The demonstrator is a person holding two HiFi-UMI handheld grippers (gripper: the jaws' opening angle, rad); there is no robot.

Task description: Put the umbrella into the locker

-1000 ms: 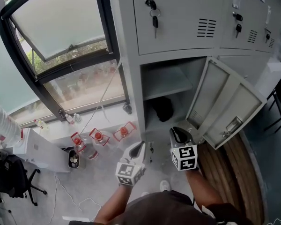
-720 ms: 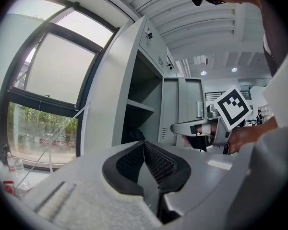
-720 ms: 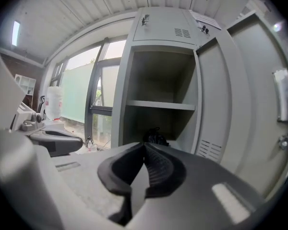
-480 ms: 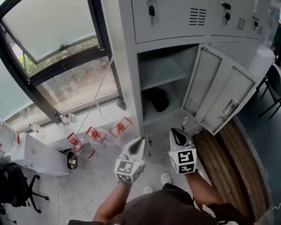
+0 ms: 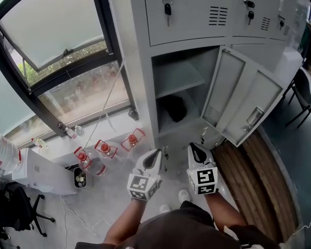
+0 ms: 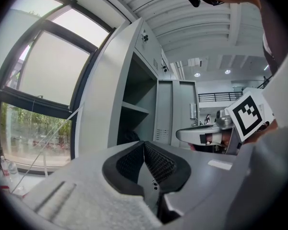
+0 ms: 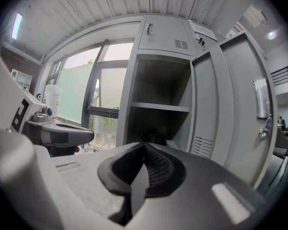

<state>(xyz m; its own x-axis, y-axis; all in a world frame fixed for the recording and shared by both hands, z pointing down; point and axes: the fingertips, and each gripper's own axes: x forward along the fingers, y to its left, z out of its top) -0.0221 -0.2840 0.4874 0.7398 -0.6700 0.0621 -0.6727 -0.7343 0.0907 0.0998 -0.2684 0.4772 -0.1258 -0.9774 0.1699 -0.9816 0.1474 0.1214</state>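
The grey locker has its door swung open to the right. A black folded umbrella lies in the lower compartment under the shelf; it also shows small and dark in both gripper views. My left gripper and right gripper hover side by side in front of the opening, well short of it. Both point at the locker. In each gripper view the jaws are shut pad to pad with nothing between them.
Several red-capped bottles stand on the floor left of the locker, below a large window. Keys hang from the upper door. A chair is at the right, and a dark office chair at the far left.
Both grippers stand a little farther back from the locker than a second ago, the right one clear of the door's lower edge. The umbrella stays in the compartment.
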